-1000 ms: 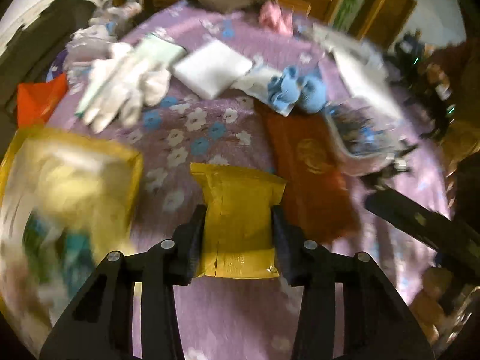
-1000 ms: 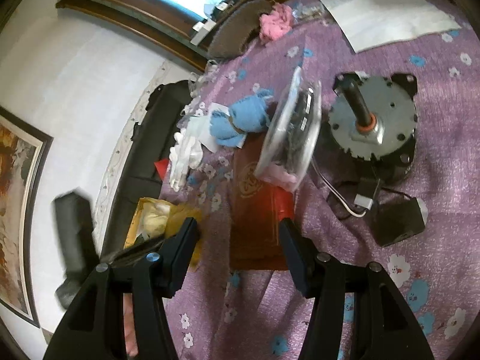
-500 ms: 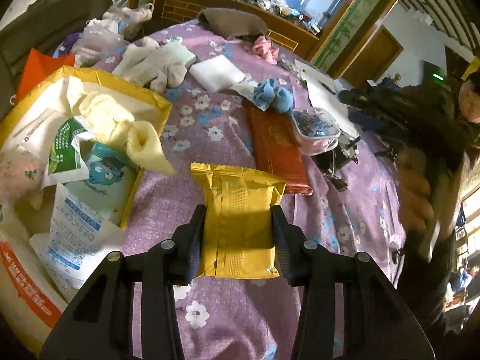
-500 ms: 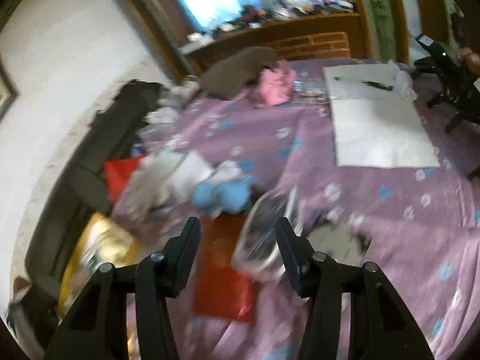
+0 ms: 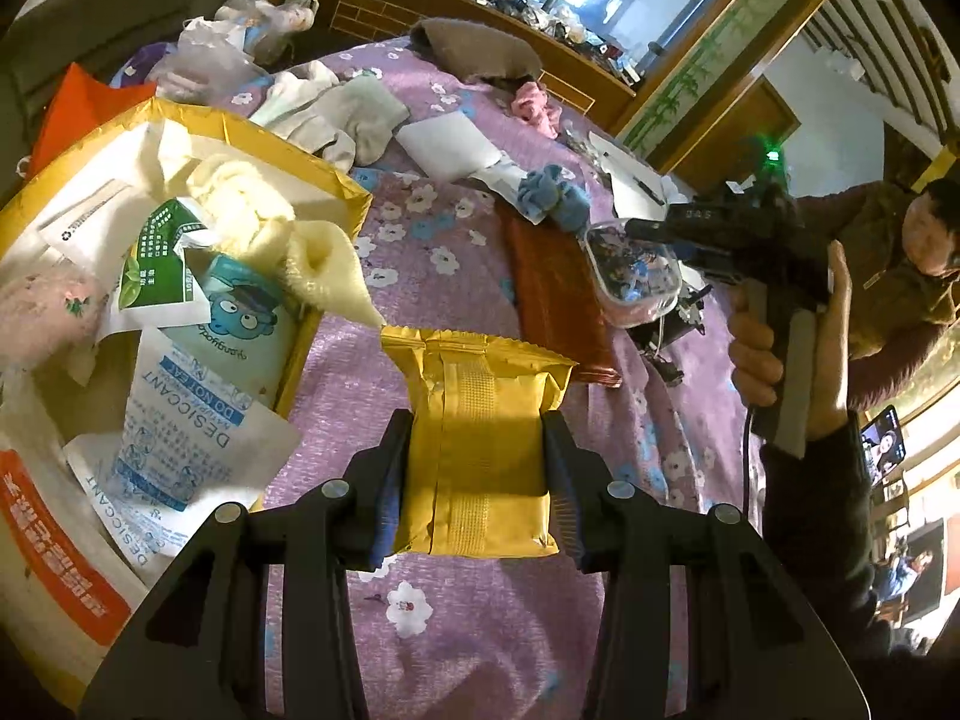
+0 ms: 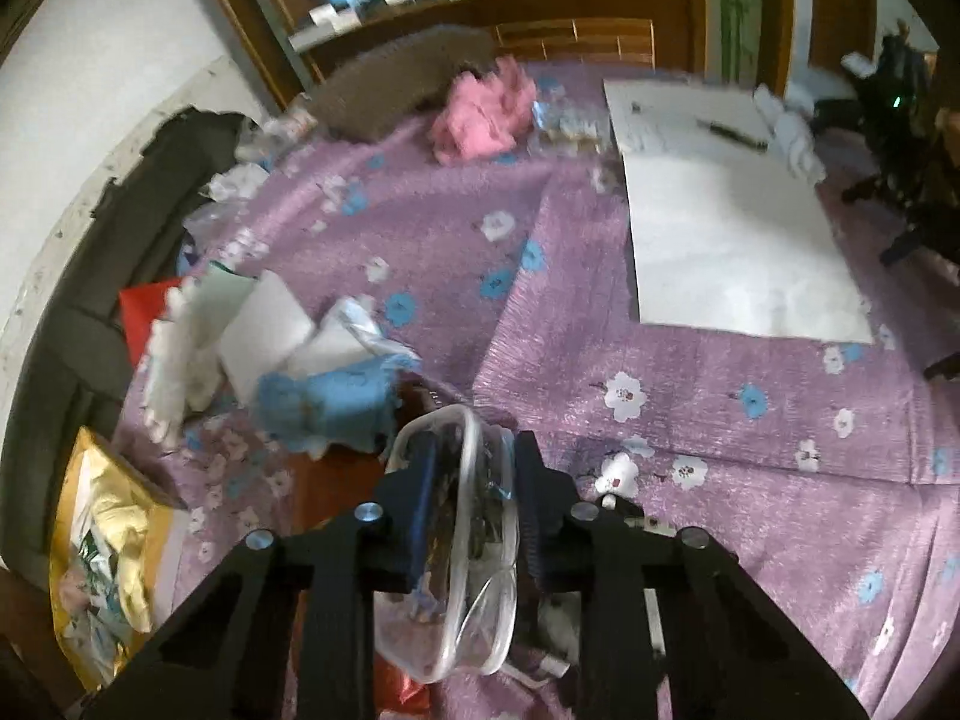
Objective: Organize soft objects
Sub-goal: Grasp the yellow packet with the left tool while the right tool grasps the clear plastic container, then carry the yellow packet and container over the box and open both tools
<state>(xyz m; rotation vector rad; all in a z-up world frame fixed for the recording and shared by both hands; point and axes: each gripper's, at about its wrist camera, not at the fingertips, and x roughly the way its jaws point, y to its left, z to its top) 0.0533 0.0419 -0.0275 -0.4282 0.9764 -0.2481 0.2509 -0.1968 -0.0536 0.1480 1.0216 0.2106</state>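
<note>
Left wrist view: low over the purple floral cloth [image 5: 420, 252], facing across it toward the wooden cabinet [image 5: 456, 6] (close, steeply downward). Right wrist view: higher, facing the same cabinet [image 6: 576, 18]. Shared by both: blue cloth bundle [image 5: 552, 201] [image 6: 336, 402], yellow bag [image 5: 252, 138] [image 6: 102, 534].

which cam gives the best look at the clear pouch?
Left wrist: the clear pouch shows whole and sharp, its flat face and contents visible, with the right gripper at it. Right wrist shows the pouch edge-on and blurred between the right gripper's fingers, its contents hard to read.
</note>
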